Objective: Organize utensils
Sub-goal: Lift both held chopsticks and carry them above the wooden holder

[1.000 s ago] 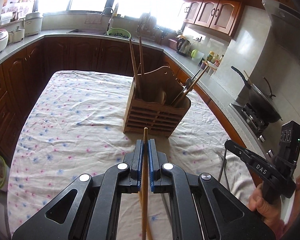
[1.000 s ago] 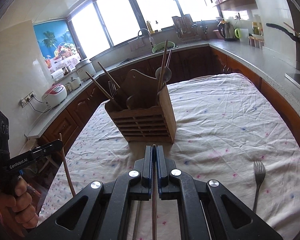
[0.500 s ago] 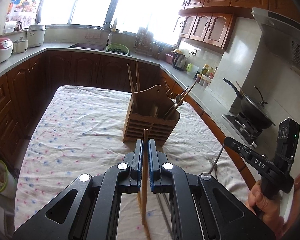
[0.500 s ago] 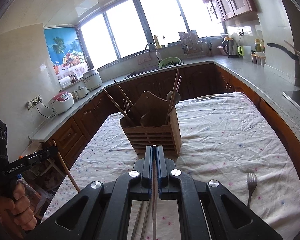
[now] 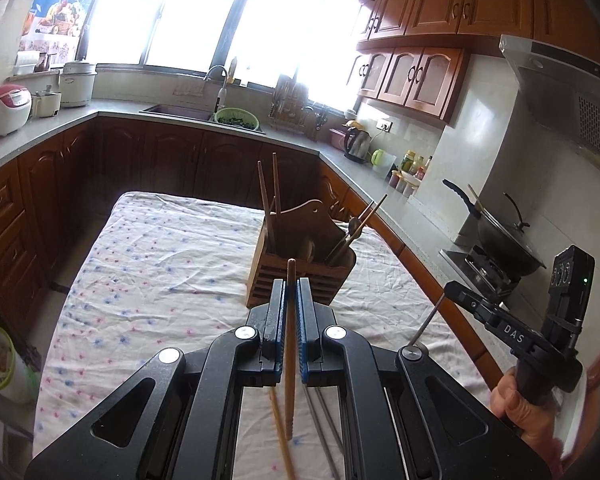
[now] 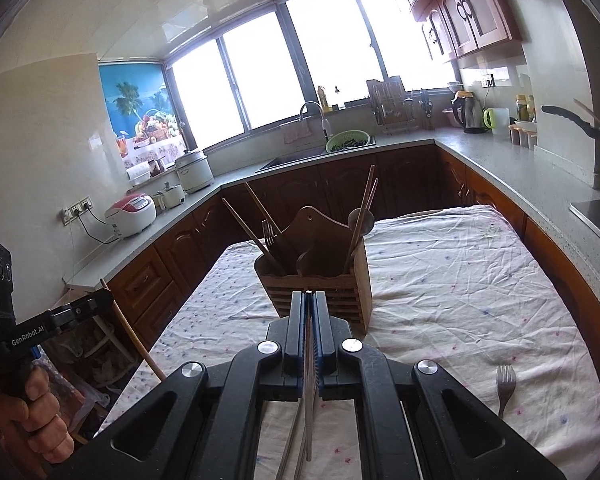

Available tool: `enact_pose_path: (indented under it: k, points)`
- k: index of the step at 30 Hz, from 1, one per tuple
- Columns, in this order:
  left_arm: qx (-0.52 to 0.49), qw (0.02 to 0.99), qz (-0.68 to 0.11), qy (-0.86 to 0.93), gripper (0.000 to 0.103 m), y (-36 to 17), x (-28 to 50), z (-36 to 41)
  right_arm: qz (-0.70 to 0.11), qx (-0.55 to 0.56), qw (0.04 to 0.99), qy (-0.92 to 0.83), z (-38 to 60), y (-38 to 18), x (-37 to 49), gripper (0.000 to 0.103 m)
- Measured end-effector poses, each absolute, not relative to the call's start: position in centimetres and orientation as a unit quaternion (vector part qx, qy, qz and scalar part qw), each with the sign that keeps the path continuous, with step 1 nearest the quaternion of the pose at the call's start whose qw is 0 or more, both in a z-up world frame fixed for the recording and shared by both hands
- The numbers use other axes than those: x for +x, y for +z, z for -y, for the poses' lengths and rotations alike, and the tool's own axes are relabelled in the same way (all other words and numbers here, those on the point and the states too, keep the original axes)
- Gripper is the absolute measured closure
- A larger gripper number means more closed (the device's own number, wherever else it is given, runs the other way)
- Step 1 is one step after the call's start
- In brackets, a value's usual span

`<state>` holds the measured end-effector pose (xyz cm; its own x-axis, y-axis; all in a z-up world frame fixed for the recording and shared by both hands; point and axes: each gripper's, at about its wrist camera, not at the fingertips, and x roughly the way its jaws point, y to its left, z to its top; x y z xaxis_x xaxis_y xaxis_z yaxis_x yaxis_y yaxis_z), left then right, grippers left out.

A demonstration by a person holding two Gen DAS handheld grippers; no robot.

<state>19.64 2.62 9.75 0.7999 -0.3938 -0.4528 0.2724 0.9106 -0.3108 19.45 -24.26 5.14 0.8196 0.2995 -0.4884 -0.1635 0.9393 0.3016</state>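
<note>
Two grippers in my charge, each carrying one stick clear of the table.

Item, left gripper (image 5: 291, 292): fingers pressed together on a wooden chopstick (image 5: 289, 344), its tip poking just past the pads, its tail hanging toward the floral tablecloth (image 5: 160, 272).

Item, right gripper (image 6: 309, 302): fingers clamped on a thin metal chopstick (image 6: 309, 380), grey and slender, only its end showing at the pad tips.

Item, wooden utensil holder (image 5: 300, 276): upright near the middle of the table, ahead of both grippers, already stocked with chopsticks at both ends and a spoon.

Item, loose stock below: one wooden stick (image 5: 282, 436) and a pair of metal sticks (image 5: 326, 428) lying on the cloth under my left gripper.

Step in hand, as I judge it: carrying to the holder, with both sticks lifted and neither over a compartment yet. The next move calls for bringing each stick above the open top, tipping it nearer vertical, matching wood with wood if the sorting runs that way, and parting the fingers only once the lower end is inside.

View notes: only the right wrist camera shows the fork (image 6: 505, 386) lying on the cloth at my right, and another fork standing in the holder. Only the left wrist camera shows the wok (image 5: 504, 240) on the stove. Each camera catches the other gripper in a person's hand.
</note>
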Motion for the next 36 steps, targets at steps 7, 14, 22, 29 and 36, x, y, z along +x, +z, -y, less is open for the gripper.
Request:
enact_pose_path:
  k: [7, 14, 22, 29, 36]
  points:
    - [-0.122, 0.944, -0.251, -0.176, 0.099, 10.5, 20.1, -2.7, -0.265, 0.129, 0.948, 0.123, 24.3, 5.6, 19.9, 0.099]
    - [-0.127, 0.949, -0.228, -0.179, 0.099, 12.3, 21.6, -2.4, -0.246, 0.131, 0.952, 0.126, 24.3, 6.8, 21.3, 0.099]
    - [-0.130, 0.957, -0.190, -0.176, 0.099, 15.1, 25.0, -1.7, -0.209, 0.135, 0.961, 0.122, 25.0, 9.2, 24.2, 0.099]
    - [-0.143, 0.964, -0.153, -0.166, 0.099, 17.7, 29.3, -1.2, -0.175, 0.138, 0.968, 0.114, 26.0, 11.8, 28.1, 0.100]
    - [-0.148, 0.969, -0.130, -0.150, 0.099, 18.7, 33.4, -0.7, -0.144, 0.128, 0.976, 0.096, 26.2, 13.2, 31.4, 0.099]
